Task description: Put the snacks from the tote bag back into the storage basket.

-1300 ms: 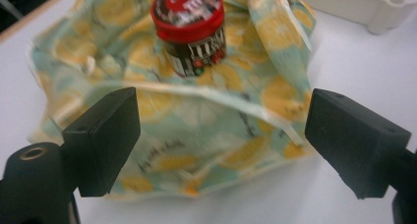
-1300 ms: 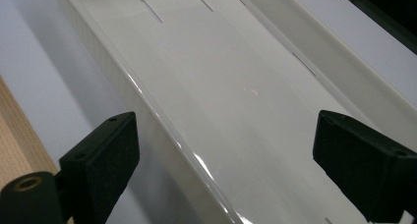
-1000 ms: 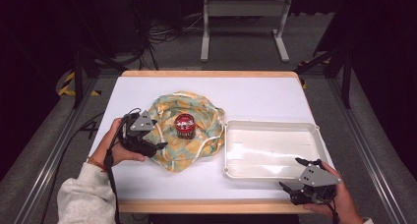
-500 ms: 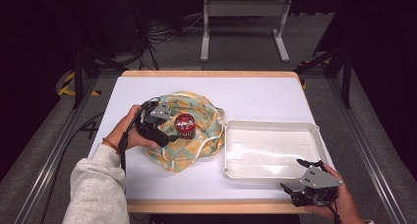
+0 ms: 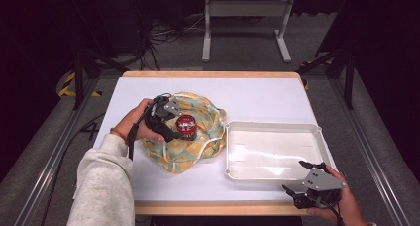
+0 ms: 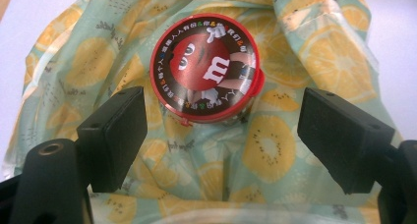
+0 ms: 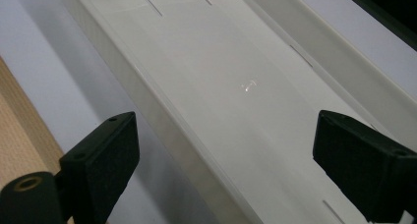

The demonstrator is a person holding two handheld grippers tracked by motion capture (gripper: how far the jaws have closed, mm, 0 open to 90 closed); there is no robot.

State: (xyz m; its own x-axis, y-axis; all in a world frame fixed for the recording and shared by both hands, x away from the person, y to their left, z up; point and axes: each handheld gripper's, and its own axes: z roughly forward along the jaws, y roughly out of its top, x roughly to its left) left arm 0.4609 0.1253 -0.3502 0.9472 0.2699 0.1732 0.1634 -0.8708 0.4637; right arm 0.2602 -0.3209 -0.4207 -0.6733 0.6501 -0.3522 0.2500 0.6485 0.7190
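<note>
1. Jaws on the left gripper (image 6: 216,140) are spread wide, hanging just above the cloth (image 6: 275,150) with nothing pinched between them.
2. The candy tin (image 6: 206,67), red lid with a cartoon face, sits on the cloth a little beyond those jaws, not touching them.
3. Right gripper (image 7: 226,175) has its jaws wide apart too, holding nothing, over the tray's (image 7: 206,76) near corner.
4. Tray is just right of the cloth on the tabletop (image 5: 267,94).
</note>
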